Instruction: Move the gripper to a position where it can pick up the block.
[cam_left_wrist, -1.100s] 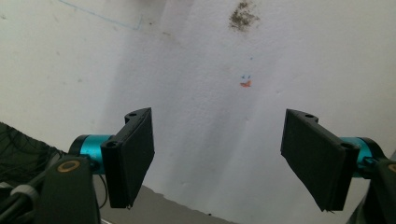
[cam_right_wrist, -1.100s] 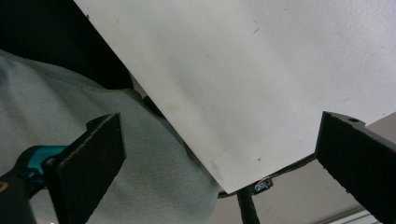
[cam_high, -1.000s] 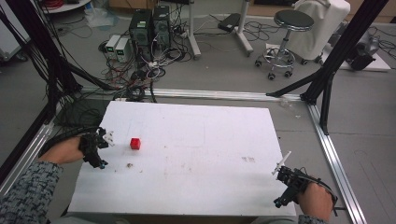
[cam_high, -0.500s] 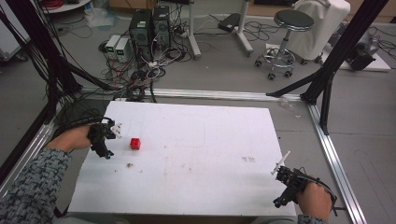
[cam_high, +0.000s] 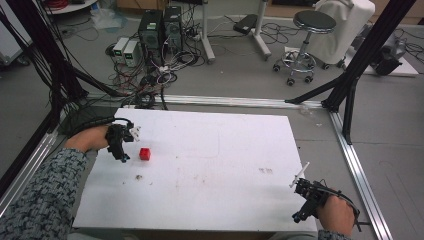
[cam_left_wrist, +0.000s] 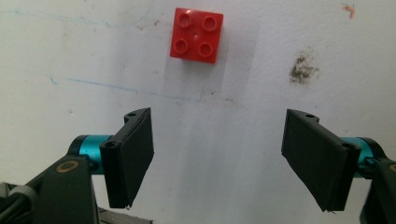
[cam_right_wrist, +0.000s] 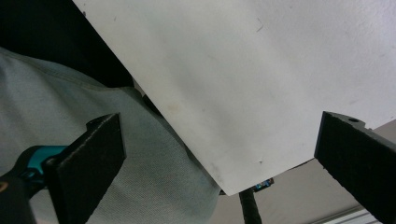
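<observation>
Grey workshop floor surrounds a flat white table board (cam_high: 210, 170), with black computer towers (cam_high: 160, 27) and tangled cables beyond its far edge and a round-seated rolling stool (cam_high: 305, 45) farther right. On the board's left part sits a small red square plastic brick with four studs (cam_high: 145, 154), resting flat, studs up. Just left of it, near but apart, hangs the left gripper (cam_high: 124, 145), held in a hand that comes from a speckled grey patterned sleeve (cam_high: 35, 200). In the left gripper view its two black jaws stand wide apart with nothing between them but bare board — the brick (cam_left_wrist: 196, 35) lies ahead of the tips, and a small brownish smudge (cam_left_wrist: 302, 70) marks the surface beside it. Well apart, at the board's near right corner, the right gripper (cam_high: 302, 200) sits in the other hand; its jaws gape wide too, holding nothing, above the board's corner and pale grey cloth (cam_right_wrist: 116, 154).
</observation>
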